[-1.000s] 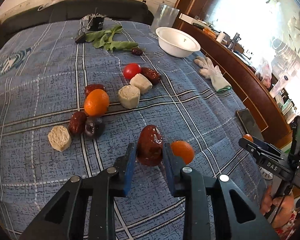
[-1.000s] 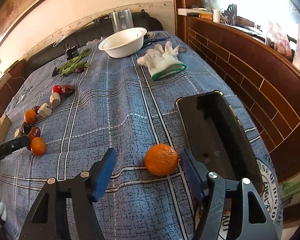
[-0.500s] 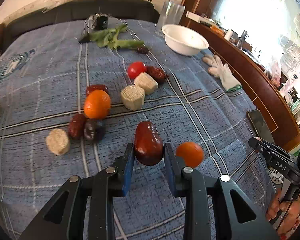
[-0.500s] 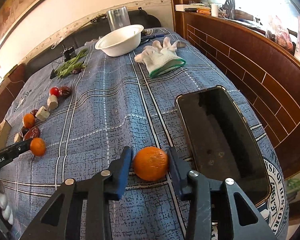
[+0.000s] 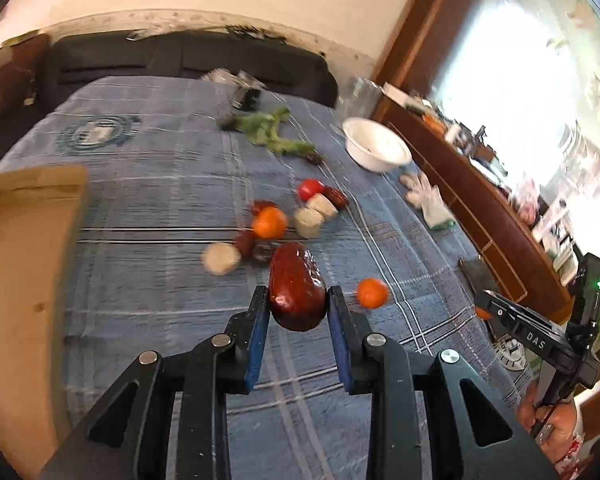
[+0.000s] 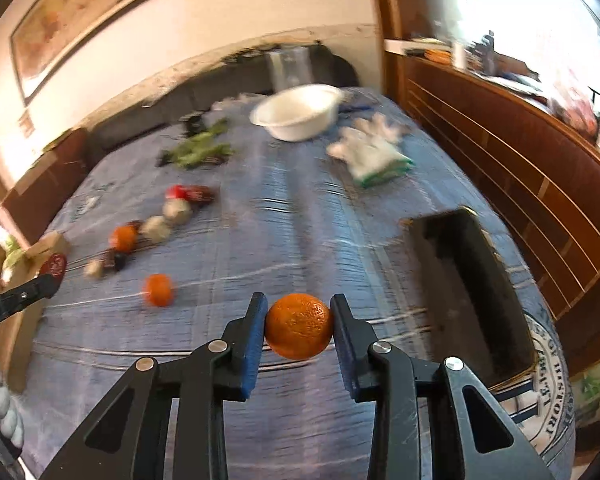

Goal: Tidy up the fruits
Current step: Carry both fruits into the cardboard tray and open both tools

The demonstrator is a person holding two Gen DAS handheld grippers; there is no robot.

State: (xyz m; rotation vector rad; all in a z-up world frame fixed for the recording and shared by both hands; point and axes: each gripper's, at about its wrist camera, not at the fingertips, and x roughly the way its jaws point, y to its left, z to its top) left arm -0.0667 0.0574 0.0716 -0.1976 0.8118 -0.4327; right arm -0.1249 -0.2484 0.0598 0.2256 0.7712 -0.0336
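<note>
Left tool (image 5: 298,306) clenched on red date (image 5: 297,294), lifted off the blue-cloth worktop (image 5: 160,208). Right tool (image 6: 299,330) has just closed on an orange (image 6: 299,326), also raised. Both look light; the date glossy and slippery, the orange soft-skinned. Grip mid-body, gently.

1. The white bowl (image 6: 296,114) stands at the far end of the bedspread (image 6: 300,240).
2. Just right of the bowl lies a glove (image 6: 370,154); left of it, what look like leafy greens (image 6: 198,152).
3. Nearer than the bowl, to its left, a cluster of fruit (image 6: 152,228) trails toward the viewer.
4. Nearer and right of the bowl lies a phone (image 6: 466,288).
</note>
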